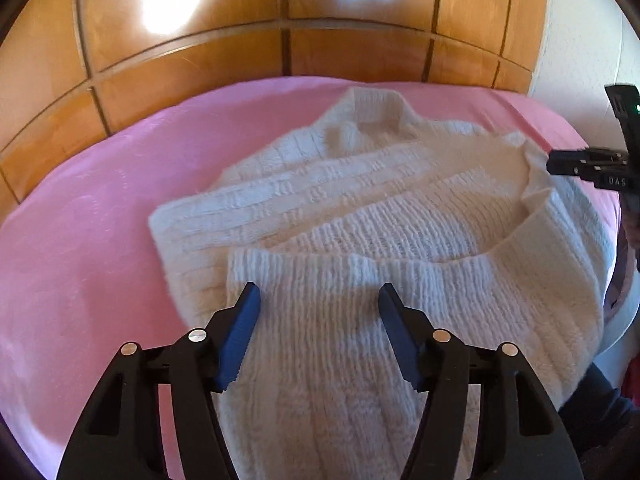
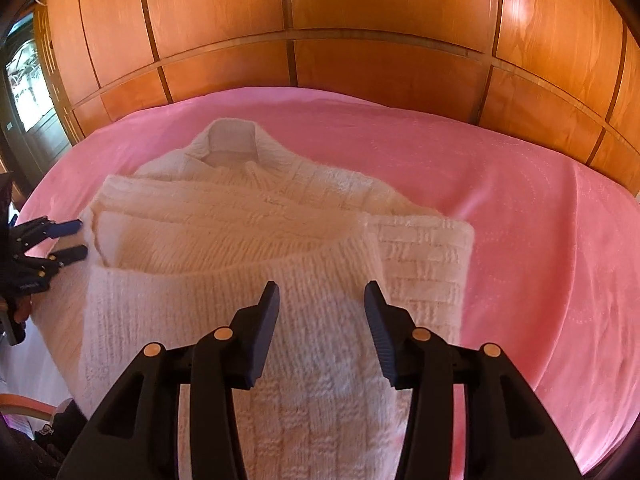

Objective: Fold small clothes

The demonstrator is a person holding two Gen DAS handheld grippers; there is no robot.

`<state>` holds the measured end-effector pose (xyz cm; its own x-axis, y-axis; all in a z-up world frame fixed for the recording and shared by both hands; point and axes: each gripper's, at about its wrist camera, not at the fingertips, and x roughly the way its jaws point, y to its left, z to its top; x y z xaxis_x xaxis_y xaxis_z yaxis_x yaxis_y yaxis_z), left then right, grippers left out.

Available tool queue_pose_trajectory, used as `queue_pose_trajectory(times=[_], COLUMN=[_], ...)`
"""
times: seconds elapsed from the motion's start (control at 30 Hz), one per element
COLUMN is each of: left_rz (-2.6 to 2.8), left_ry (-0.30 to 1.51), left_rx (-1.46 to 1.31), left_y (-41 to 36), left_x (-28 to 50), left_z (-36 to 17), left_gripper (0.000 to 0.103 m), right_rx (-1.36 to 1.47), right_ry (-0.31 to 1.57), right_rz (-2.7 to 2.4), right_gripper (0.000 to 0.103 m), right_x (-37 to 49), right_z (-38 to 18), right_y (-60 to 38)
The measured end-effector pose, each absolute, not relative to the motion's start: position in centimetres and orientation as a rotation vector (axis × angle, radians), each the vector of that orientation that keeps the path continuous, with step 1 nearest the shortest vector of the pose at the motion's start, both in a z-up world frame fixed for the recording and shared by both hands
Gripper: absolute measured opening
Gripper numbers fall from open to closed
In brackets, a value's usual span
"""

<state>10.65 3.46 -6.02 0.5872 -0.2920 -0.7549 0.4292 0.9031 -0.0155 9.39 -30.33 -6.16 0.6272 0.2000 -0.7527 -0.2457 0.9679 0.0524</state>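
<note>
A cream cable-knit sweater (image 1: 360, 208) is laid on a bed covered by a pink sheet (image 1: 80, 240), with its collar (image 1: 376, 108) turned toward the wooden panelled wall (image 1: 200, 60) beyond the bed. The garment is seen partly folded: a ribbed edge (image 1: 400, 256) is doubled over the body, and a folded sleeve is laid across the chest.

The left claw (image 1: 319, 292) is shown released, its blue-padded fingers (image 1: 240, 320) held apart above the near, ribbed portion of the sweater; no fabric is pinched between them. In the right wrist view the same claw (image 2: 74, 240) is seen at the left edge of the sweater, its two tips spread.

The right claw (image 2: 322, 292) is likewise shown released, its dark fingers (image 2: 266, 316) parted over the near part of the sweater (image 2: 240, 240), with knit visible between but not gripped by the pads. In the left wrist view part of this claw's black body (image 1: 588, 166) is seen at the far right, beside the sweater's edge; from there its opening cannot be judged.

A window (image 2: 24, 84) is visible at the far left of the right wrist view.
</note>
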Motion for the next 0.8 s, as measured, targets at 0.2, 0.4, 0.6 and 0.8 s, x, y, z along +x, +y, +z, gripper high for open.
queue_pose_trajectory(times=[0.2,0.4,0.6,0.8], left_rz=[-0.434,-0.444,-0.362,-0.25], left_ry=[0.805,0.75,0.72,0.888], left_rx=[0.243,0.043,-0.177,-0.058], left_y=[2.9,6.5,10.4,8.1], left_x=[9.7,8.6,11.1,14.8], left_z=[-5.8,-2.3,-1.0,-5.6], left_gripper=[0.006,0.005,0.004,0.005], right_rx=[-0.153,-0.089,0.026,0.028], right_ry=[0.892,0.816,0.771,0.888], right_rz=[0.238,0.211,0.097,0.061], right_gripper=[0.007,0.004,0.004,0.005], right_x=[10.3,8.7,10.5,13.1], right_z=[-7.8,-5.0,-3.8,-8.1], right_y=[-29.4,-31.0,-34.3,-34.4])
